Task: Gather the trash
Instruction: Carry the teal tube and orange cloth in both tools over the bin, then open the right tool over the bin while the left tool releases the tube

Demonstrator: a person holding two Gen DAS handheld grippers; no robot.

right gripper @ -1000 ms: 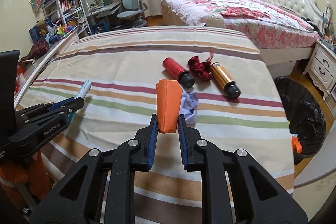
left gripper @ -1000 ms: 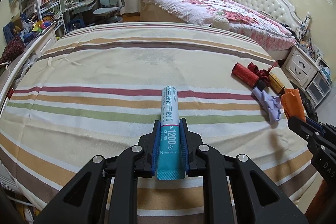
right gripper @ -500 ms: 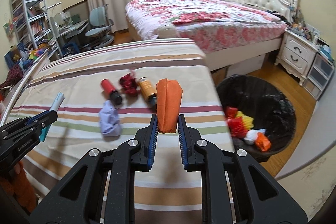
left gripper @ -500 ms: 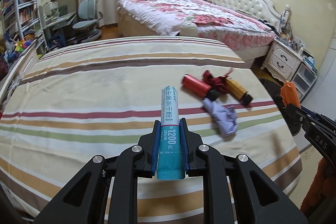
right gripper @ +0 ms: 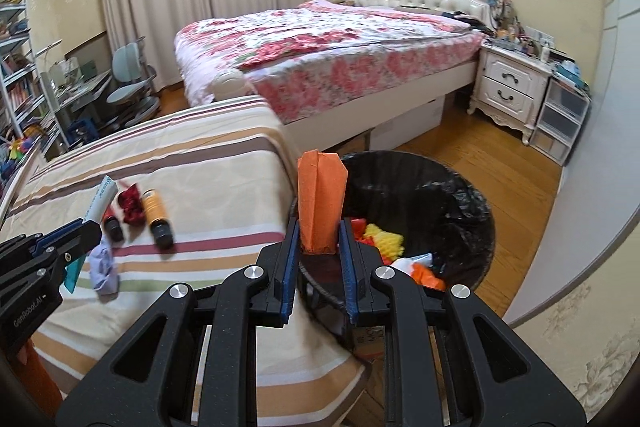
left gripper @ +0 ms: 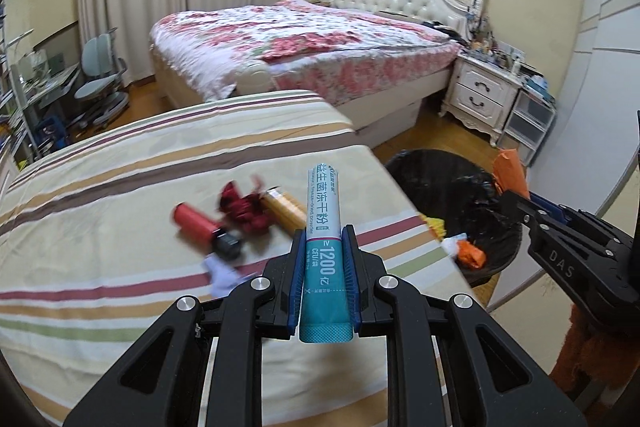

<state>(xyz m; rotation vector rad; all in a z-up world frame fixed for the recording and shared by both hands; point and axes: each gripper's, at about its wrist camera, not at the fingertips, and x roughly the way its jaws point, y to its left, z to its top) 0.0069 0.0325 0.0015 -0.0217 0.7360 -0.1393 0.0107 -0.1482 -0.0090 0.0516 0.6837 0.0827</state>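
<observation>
My left gripper (left gripper: pixel 323 239) is shut on a teal and white sachet (left gripper: pixel 323 227), held over the right part of the striped bed (left gripper: pixel 120 187). My right gripper (right gripper: pixel 319 227) is shut on a folded orange paper (right gripper: pixel 320 195), right at the near rim of the black-lined bin (right gripper: pixel 452 187). On the bed lie a red bottle (left gripper: pixel 194 225), a dark red crumpled wrapper (left gripper: pixel 244 207), an amber bottle (left gripper: pixel 286 211) and a lilac crumpled paper (right gripper: pixel 103 265). The bin (left gripper: pixel 448 187) holds yellow, orange and white scraps (right gripper: pixel 390 239). The right gripper (left gripper: pixel 516 203) also shows in the left wrist view.
A flowered bed (right gripper: pixel 340 43) with a white headboard stands behind. A white nightstand (right gripper: pixel 512 87) and plastic drawers (right gripper: pixel 564 119) are at the right wall. A desk chair (right gripper: pixel 128 83) and shelves (right gripper: pixel 16 75) stand at the left. Wood floor (right gripper: pixel 500 163) surrounds the bin.
Both grippers have swung right, from over the middle of the striped bed toward its right edge. The bin has come into view, with the orange paper now at its rim. Both grips are unchanged.
</observation>
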